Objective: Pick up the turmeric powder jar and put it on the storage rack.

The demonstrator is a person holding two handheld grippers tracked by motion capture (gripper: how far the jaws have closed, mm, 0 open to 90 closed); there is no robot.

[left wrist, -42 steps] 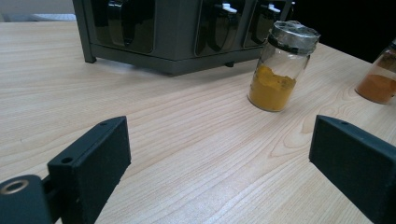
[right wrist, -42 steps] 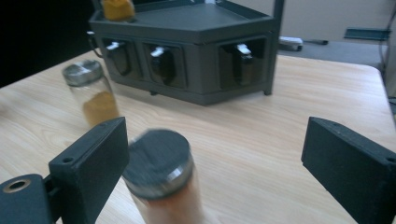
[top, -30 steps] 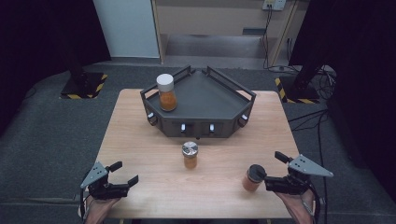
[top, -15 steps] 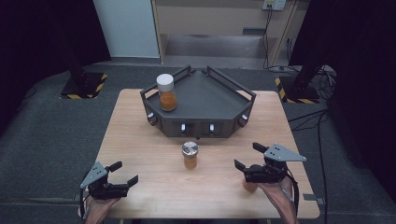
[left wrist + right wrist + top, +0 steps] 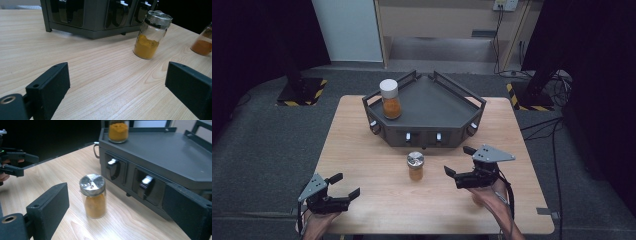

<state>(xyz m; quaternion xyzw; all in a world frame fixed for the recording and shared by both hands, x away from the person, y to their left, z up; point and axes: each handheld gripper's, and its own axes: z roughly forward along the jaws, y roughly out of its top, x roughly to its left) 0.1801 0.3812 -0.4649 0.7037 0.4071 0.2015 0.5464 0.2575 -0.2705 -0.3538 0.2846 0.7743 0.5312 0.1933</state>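
Right gripper view looks along the right gripper (image 5: pixel 115 212), whose jaws stand wide apart with nothing between the pads. Just ahead of them, nearer the left jaw and untouched, a silver-lidded spice jar (image 5: pixel 94 195) stands upright on the desk (image 5: pixel 62 170), its long axis vertical, lid up, beside the dark rack (image 5: pixel 160 157). High view shows the left gripper (image 5: pixel 343 192) also wide open and empty, well apart from the jar.

No readable text, label or number anywhere (jars and rack all unmarked).
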